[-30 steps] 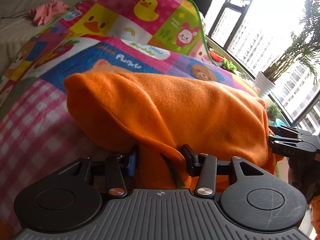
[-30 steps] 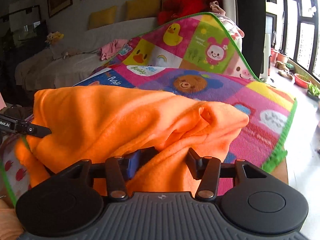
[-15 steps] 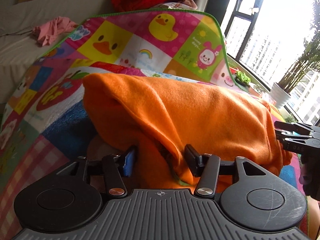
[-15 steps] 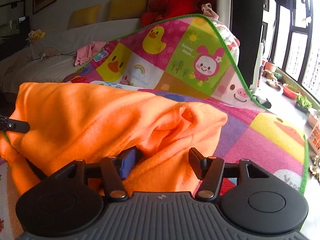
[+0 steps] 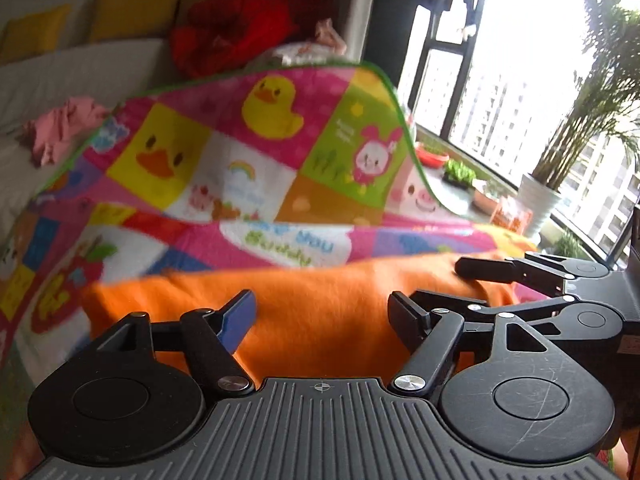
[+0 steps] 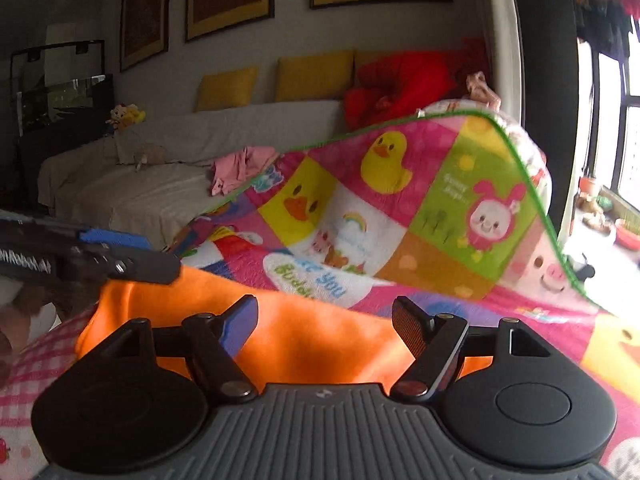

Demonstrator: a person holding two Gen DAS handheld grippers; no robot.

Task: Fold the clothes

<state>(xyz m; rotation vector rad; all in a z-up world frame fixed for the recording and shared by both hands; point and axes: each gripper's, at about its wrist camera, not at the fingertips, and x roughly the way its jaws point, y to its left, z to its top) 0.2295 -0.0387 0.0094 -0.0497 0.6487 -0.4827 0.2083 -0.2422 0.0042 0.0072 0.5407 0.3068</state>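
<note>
cloth: orange cloth point(image 5: 320, 312) lies flat on mat point(image 5: 240, 184), just ahead of and below both tongs
axis: long side runs left-right across both views
left tongs point(image 5: 322, 312): spread, holding nothing
right tongs point(image 6: 324, 320): spread, holding nothing
nearer: about equal, side by side at near edge

Cartoon-patch play mat point(image 5: 224, 184) as surface; orange garment point(image 5: 320, 308) lying flat on it.

Garment point(image 5: 320, 304) lying on the play mat point(image 5: 224, 184), left gripper point(image 5: 322, 312) and right gripper point(image 6: 324, 318) side by side above it, mat's far edge raised, sofa point(image 6: 168, 160) behind, potted plant point(image 5: 540, 200) to the right
</note>
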